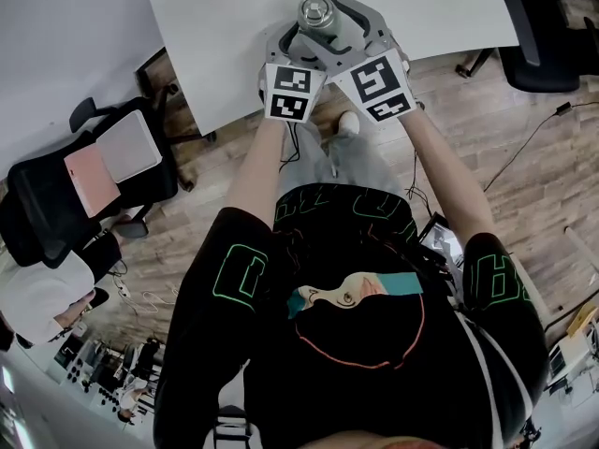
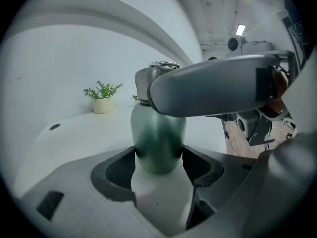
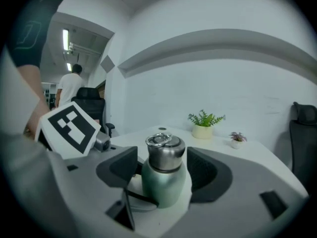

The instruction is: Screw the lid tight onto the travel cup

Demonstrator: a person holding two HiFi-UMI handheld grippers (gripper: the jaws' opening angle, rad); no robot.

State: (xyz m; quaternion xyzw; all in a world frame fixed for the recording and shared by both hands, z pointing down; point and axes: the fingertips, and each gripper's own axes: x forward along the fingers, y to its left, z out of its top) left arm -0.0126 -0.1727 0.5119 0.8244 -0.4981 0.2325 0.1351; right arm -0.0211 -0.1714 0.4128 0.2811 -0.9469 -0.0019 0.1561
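Note:
A green travel cup (image 2: 158, 138) stands upright on the white table (image 1: 225, 36), its steel lid (image 3: 165, 152) with a ring on top sitting on its neck. My left gripper (image 2: 158, 158) is shut on the cup's lower body, both pads pressed against it. My right gripper (image 3: 164, 168) reaches around the lid from the other side and is open, with a gap between each pad and the lid. In the left gripper view one right finger (image 2: 213, 90) crosses in front of the lid. From the head view, both grippers meet at the cup (image 1: 316, 12) near the table's front edge.
Two small potted plants (image 3: 204, 125) (image 3: 237, 139) stand farther back on the table. A black office chair (image 1: 84, 181) with a pink pad is on the left, another chair (image 1: 543, 45) on the right. A person (image 3: 69, 86) stands in the background.

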